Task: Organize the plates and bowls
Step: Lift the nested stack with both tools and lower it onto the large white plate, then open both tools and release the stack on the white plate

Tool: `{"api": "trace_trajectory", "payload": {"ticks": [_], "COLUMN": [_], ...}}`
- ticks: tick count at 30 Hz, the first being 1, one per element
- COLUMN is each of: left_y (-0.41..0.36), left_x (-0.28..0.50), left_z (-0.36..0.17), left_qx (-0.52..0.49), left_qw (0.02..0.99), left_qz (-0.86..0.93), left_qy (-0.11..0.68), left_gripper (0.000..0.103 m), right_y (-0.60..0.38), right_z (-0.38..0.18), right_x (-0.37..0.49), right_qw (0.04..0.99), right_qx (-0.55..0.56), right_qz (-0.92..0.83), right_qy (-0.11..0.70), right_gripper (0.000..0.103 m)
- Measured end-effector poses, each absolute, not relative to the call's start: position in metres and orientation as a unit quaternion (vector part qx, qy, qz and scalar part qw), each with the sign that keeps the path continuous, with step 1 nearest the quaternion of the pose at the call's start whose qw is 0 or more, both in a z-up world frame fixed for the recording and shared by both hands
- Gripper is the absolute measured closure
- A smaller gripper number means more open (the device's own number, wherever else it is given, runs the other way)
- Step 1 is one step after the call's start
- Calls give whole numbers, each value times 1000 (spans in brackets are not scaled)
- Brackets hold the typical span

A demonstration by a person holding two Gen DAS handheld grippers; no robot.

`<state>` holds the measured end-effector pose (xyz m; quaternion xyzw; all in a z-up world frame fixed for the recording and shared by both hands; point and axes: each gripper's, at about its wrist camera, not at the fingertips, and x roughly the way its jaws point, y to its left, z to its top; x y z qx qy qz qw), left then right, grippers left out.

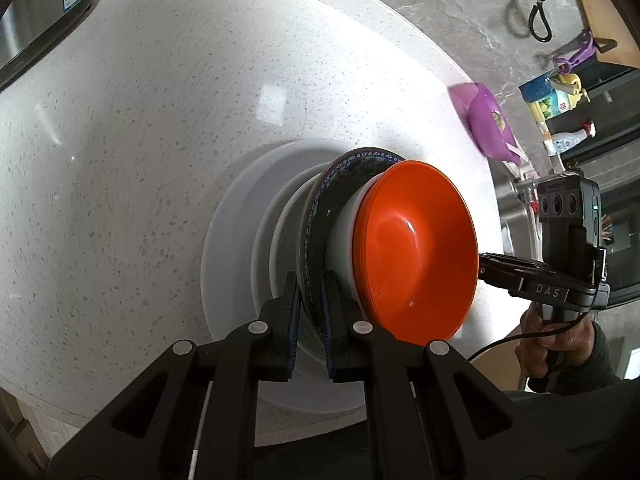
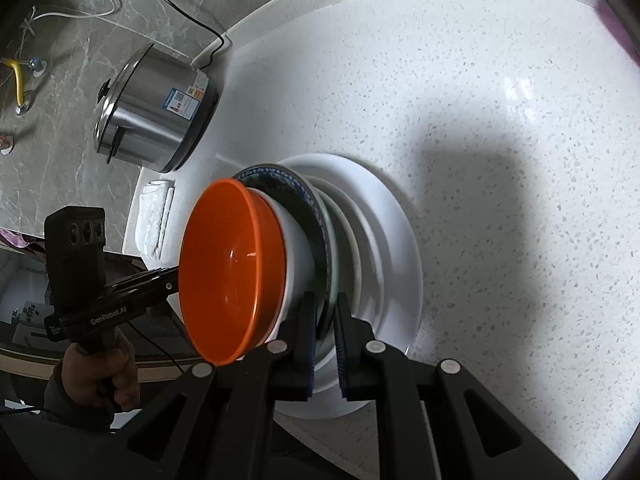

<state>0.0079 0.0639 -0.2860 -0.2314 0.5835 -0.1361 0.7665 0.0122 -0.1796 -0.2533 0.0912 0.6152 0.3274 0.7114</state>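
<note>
While tongs [image 1: 311,312] grip, orange bowl [image 1: 416,252] tops stack.

Stack sits on the surface [image 1: 140,140]: large plate [image 1: 224,240] at the bottom, smaller plates on it, patterned plate [image 1: 316,216] above those, then a bowl [image 1: 340,240], top bowl [image 1: 416,252] nested in it. Left tongs [image 1: 310,312] and right tongs [image 2: 325,320] straddle the patterned plate's rim from opposite sides. Cooker [image 2: 160,112] stands behind-left of the stack against the wall, folded cloth [image 2: 154,216] just in front of it. Dustpan [image 1: 488,120] lies behind-right, scissors [image 1: 536,0] on the wall above.
</note>
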Motion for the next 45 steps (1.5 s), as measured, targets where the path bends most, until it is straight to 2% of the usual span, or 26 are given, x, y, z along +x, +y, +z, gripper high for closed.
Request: {"api": "trace_trajectory", "payload": {"ticks": [17,19,21,23,26,28,29,31,33,36,42,45], "left_y": [59,59,60,58,60,66,71,79,84,84,68,51], "left_x": [10,12,12,13,14,11,9,4,0,-3,-9,-14], "left_z": [-293,-293,-293,-292,-294,-294,-292,-286,-277,-264,-233,-213], "left_qx": [-226,-225,-221,-214,-207,-200,-203,-212,-203,-180,-124,-76], "left_qw": [779,782,784,788,790,796,800,808,821,835,861,881], "left_qz": [-121,-121,-122,-121,-108,-92,-87,-84,-70,-62,-49,-3], "left_qy": [572,568,567,565,568,564,558,543,530,516,490,467], "left_gripper": [94,93,92,90,72,43,35,3,0,0,0,0], "right_y": [-179,-179,-180,-182,-184,-186,-188,-195,-203,-213,-221,-215], "right_z": [-254,-253,-254,-255,-254,-252,-250,-245,-235,-218,-184,-170], "right_x": [8,7,6,5,3,0,-1,-3,-7,-14,-32,-44], "right_qw": [728,733,738,741,748,752,755,762,774,797,845,862], "right_qx": [86,81,76,77,80,81,82,88,96,98,70,59], "right_qz": [323,316,308,302,299,295,291,282,270,245,176,164], "right_qy": [599,596,596,594,587,584,581,576,565,543,500,477], "right_gripper": [89,85,74,70,70,68,66,58,36,21,10,10]}}
